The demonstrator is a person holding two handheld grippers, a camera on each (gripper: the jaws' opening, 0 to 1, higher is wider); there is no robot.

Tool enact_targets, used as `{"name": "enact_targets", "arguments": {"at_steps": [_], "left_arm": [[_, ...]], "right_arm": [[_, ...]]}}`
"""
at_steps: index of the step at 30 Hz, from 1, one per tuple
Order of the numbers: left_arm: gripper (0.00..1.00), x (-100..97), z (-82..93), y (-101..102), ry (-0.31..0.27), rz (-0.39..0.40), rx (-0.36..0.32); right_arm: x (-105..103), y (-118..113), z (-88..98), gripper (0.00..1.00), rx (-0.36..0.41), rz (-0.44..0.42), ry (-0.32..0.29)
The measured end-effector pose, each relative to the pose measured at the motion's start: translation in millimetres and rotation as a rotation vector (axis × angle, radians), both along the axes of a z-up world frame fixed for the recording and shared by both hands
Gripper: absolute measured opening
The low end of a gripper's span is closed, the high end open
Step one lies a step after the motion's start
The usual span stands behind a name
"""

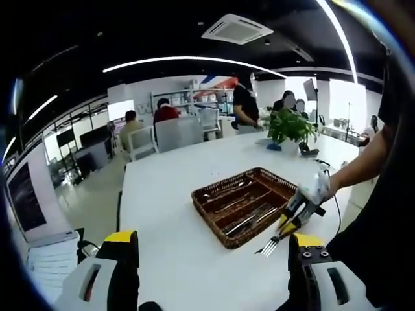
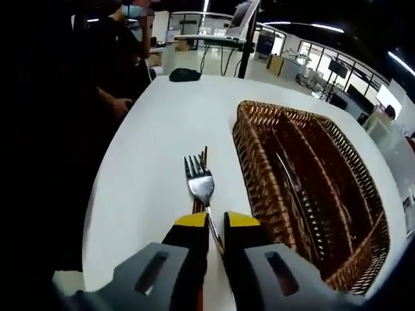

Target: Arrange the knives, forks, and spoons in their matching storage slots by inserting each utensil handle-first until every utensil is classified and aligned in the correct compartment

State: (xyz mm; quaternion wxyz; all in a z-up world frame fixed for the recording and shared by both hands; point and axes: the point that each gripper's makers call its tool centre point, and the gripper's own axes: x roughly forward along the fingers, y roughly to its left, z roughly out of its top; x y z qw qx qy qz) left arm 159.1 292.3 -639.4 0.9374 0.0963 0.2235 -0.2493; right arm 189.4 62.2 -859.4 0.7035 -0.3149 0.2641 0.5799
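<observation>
The right gripper (image 2: pixel 216 228) is closed on the handle of a fork (image 2: pixel 200 184), tines pointing forward, held just beside the near wall of the wicker tray (image 2: pixel 249 162) and not yet inserted. The left gripper (image 1: pixel 214 249) is open and holds nothing above the white table (image 1: pixel 162 194). Judging by the utensils already lying in the tray compartments, the task appears well advanced, with this fork left to place
</observation>
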Motion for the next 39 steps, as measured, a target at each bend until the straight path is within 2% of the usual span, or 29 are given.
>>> {"name": "enact_targets", "arguments": {"at_steps": [5, 9, 12, 19, 24, 29, 39], "left_arm": [[1.00, 3.2, 0.3, 0, 0.002, -0.003, 0.000], [1.00, 6.1, -0.2, 0, 0.002, -0.010, -0.002], [1.00, 6.5, -0.5, -1, 0.004, -0.014, -0.002], [1.00, 5.0, -1.3, 5, 0.007, -0.018, 0.004], [1.00, 3.3, -2.3, 8, 0.008, -0.012, 0.003], [1.00, 2.3, -3.4, 10, 0.010, -0.012, 0.003], [1.00, 0.3, -3.9, 16, 0.010, 0.002, 0.001]], "right_arm": [[4, -9, -0.1, 0.05, -0.010, -0.004, 0.013], [-2, -9, -0.9, 0.02, -0.020, 0.031, 0.039], [-3, -9, -5.6, 0.03, -0.041, 0.050, 0.039], [-10, -4, -4.0, 0.07, -0.042, 0.088, 0.060], [-6, -6, -9.1, 0.05, -0.073, 0.092, 0.038], [-8, 0, -10.3, 0.07, -0.076, 0.112, 0.046], [-6, 8, -10.3, 0.02, -0.038, 0.115, 0.077]]}}
